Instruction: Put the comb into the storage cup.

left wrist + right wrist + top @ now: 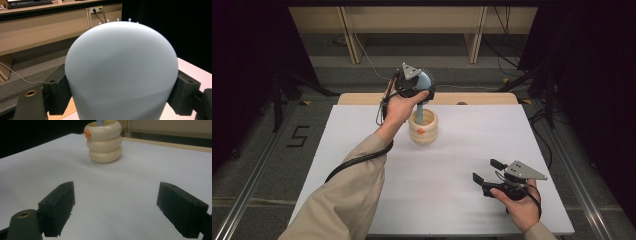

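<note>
A cream ribbed holder (pixel 423 127) with a small orange mark stands on the white table (pixel 362 150) toward the back middle. A pale blue hairbrush (pixel 424 82) stands handle-down in it, head up. My left gripper (pixel 421 86) is shut on the brush head; in the left gripper view the smooth blue back of the brush (pixel 122 72) sits between both jaws, with bristle tips showing over its top. My right gripper (pixel 489 170) rests open near the table's front right, nothing between its jaws. The right gripper view has the holder (pixel 103 142) ahead and well beyond my right gripper (pixel 115 207).
A wooden strip (pixel 362 98) edges the table's far side. Beyond it are the legs of a wooden bench (pixel 352 40), cables on the grey floor, and dark curtains at both sides. Open white tabletop lies between the holder and the right gripper.
</note>
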The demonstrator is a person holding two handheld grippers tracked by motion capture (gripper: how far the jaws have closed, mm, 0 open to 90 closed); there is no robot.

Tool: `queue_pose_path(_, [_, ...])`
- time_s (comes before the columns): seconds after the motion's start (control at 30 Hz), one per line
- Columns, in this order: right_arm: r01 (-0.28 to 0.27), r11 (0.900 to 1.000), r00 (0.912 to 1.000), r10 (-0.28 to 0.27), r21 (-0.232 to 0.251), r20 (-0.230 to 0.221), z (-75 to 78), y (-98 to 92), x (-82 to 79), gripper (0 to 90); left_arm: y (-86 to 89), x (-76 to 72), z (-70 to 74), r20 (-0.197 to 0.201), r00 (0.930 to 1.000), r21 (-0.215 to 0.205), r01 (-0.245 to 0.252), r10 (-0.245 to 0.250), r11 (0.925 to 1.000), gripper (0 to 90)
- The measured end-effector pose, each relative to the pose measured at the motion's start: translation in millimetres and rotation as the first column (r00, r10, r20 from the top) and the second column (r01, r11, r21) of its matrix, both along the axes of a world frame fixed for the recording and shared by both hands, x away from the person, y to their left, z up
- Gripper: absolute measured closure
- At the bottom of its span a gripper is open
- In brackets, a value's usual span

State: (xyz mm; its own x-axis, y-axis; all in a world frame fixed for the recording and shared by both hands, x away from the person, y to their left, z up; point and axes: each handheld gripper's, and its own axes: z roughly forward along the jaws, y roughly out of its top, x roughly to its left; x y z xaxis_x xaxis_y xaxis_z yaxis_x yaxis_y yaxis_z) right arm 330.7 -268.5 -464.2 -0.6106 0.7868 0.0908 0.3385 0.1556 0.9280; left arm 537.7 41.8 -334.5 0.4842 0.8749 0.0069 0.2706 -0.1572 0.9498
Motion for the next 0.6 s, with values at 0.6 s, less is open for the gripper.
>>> queue_pose_path(0.6, [-0.002,1.000,1.0000,0.002,0.001,0.001,-0.1,-0.4,0.0,15.8,-1.0,2.2,-6.1,-0.007,1.0000,0.014,0.003,-0.003,0.9999,19.4])
